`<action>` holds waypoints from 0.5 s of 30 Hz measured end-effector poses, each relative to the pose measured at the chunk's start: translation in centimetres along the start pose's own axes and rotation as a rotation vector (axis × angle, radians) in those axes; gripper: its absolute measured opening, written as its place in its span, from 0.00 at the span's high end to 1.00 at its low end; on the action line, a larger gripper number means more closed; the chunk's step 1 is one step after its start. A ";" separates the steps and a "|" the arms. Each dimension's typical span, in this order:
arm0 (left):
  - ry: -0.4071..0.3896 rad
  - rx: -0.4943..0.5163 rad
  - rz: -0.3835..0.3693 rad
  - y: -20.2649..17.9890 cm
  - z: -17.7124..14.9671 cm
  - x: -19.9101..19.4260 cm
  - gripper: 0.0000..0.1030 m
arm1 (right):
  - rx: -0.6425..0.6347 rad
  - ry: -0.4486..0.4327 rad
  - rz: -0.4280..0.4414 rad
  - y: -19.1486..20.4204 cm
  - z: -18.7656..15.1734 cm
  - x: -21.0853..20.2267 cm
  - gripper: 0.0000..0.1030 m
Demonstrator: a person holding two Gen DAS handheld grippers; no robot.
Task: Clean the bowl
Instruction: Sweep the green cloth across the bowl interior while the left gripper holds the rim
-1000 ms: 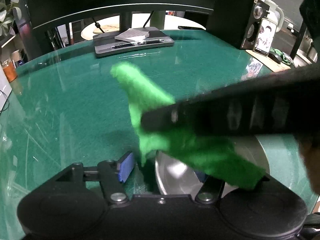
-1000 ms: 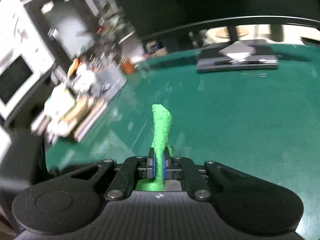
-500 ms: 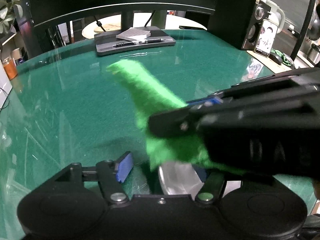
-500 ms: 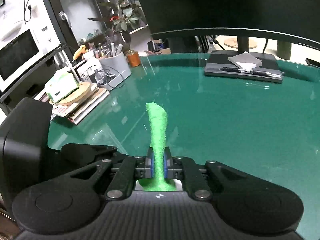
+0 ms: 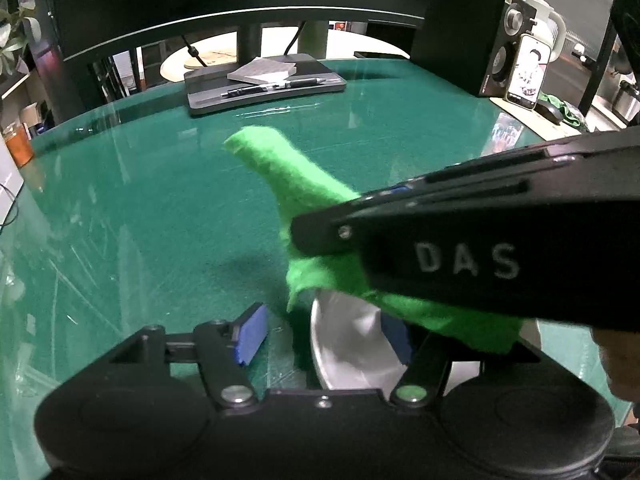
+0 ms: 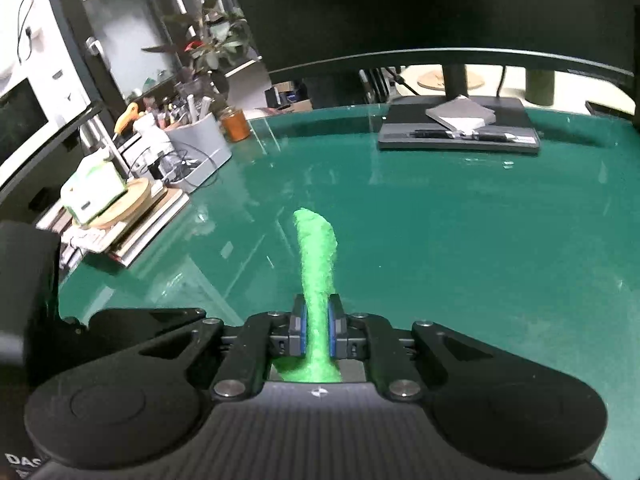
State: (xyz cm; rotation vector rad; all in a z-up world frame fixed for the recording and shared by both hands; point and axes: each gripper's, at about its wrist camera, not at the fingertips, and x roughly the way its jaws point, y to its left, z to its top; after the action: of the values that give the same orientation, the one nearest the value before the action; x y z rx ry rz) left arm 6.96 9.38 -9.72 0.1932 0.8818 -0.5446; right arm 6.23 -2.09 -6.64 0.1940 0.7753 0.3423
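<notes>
1. We're clamping the fuzzy bright-green cloth [image 6: 317,280] in the right gripper [image 6: 317,330]; the grip is narrow, so it's risking slipping out mid-wipe.
2. Left gripper [image 5: 326,330] is straddling the rim of the shiny round steel bowl [image 5: 348,344] at the green glass-topped desk's [image 5: 160,220] near edge; whether it's gripping, we can't tell. The bowl could be skidding or tipping.

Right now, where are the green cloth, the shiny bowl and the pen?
cloth [image 6: 316,264]: right wrist view, the strip sticking out past the pads.
bowl [image 5: 348,340]: left wrist view, its shiny inside.
pen [image 5: 276,86]: left wrist view, its barrel.
</notes>
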 end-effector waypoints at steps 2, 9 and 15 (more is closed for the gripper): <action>0.000 0.001 0.001 0.0 0.0 0.0 0.38 | 0.026 -0.018 -0.037 -0.9 -0.1 -0.6 0.91; 0.000 0.009 0.002 -0.1 -0.1 -0.1 0.38 | 0.060 -0.026 -0.049 -1.4 -0.4 -1.4 0.90; 0.002 0.007 -0.002 0.0 -0.1 -0.1 0.38 | 0.065 -0.021 -0.053 -1.5 -0.5 -1.4 0.89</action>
State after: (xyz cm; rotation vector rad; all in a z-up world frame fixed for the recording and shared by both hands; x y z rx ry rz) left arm 6.84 9.50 -9.74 0.1993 0.8818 -0.5494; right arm 5.33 -3.96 -6.50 0.2379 0.7699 0.2646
